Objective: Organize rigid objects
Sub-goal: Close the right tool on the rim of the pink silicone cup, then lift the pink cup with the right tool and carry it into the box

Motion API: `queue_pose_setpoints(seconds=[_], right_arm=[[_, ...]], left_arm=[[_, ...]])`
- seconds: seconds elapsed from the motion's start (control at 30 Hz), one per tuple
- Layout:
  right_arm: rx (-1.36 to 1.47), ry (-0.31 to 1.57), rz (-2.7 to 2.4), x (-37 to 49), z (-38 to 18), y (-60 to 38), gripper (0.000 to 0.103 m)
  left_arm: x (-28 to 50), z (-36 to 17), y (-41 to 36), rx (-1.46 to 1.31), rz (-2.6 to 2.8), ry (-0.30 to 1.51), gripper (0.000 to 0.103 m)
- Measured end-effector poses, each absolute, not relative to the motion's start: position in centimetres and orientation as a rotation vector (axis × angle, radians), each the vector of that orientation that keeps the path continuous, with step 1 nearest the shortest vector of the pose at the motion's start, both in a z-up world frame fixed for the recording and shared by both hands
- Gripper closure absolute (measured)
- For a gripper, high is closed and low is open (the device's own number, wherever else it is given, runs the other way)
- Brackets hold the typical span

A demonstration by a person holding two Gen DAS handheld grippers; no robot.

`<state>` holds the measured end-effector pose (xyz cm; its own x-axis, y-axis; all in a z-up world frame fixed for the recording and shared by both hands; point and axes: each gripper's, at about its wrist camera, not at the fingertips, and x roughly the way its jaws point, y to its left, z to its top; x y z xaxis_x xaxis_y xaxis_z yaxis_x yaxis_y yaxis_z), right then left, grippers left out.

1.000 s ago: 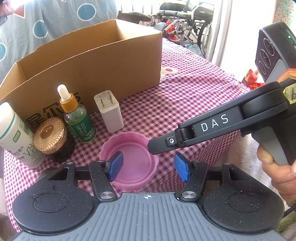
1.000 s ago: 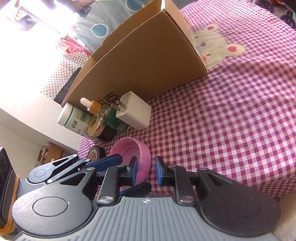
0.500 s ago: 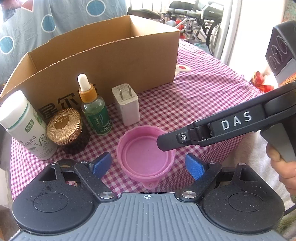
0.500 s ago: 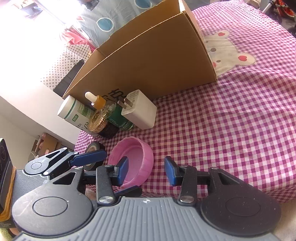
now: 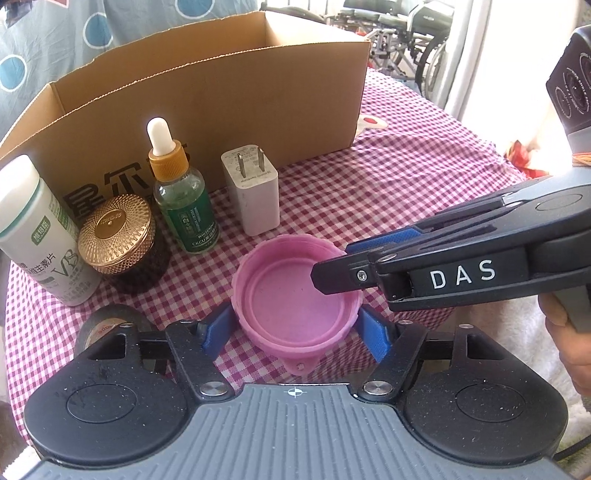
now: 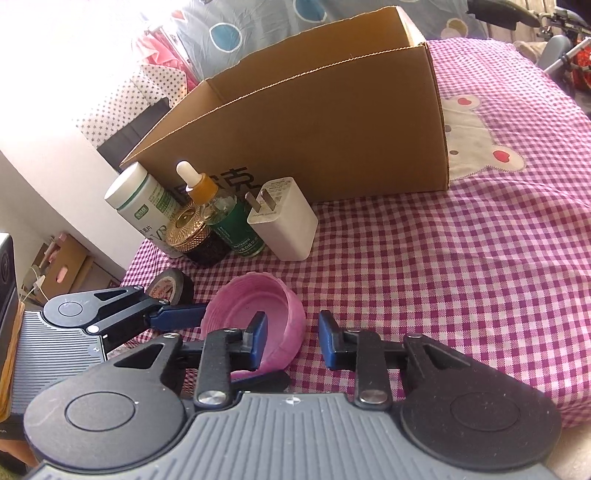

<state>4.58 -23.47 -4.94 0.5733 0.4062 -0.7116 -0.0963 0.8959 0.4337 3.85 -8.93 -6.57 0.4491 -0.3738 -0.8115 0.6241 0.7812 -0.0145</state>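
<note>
Your left tool (image 5: pixel 295 332) closing around empty pink cap (image 5: pixel 295 291), right tool (image 6: pixel 291 339) closing over its rim, cardboard box (image 5: pixel 221 92) at twelve o'clock, inside hidden.

A pink-and-white checked tablecloth (image 5: pixel 388 192) is spread over the table, with a grey appliqué bear bearing red hearts (image 6: pixel 476 144) sewn onto it beside the box's end. A blue-grey cloth printed with ringed blue circles (image 5: pixel 92 33) is hung behind. Folded wheelchairs (image 5: pixel 402 33) are parked in the background by a bright window. A white star-dotted fabric (image 6: pixel 118 107) and a small brown carton on the floor (image 6: pixel 70 269) are seen at the left.
</note>
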Motion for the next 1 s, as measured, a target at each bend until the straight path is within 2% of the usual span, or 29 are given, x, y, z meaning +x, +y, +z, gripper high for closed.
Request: queue_pose_setpoints(seconds=[0.1,0.67,1.0], right_arm=[[0.348,0.92,0.298,4.8,-4.9,-23.2,0.082],[0.367,0.863,0.285,3.2,-2.5,-24.0,0.081],[0.331,0.694,0.318,2.4,3.9,-23.8,0.081]], left_arm=[[3.8,-6.6,-8.9,0.298,-0.627,0.905,0.031],[2.2,-4.1,-9.3,0.313,-0.622,0.818,0.031],[1.4,2.1,-8.4,0.294,-0.585,0.668,0.031]])
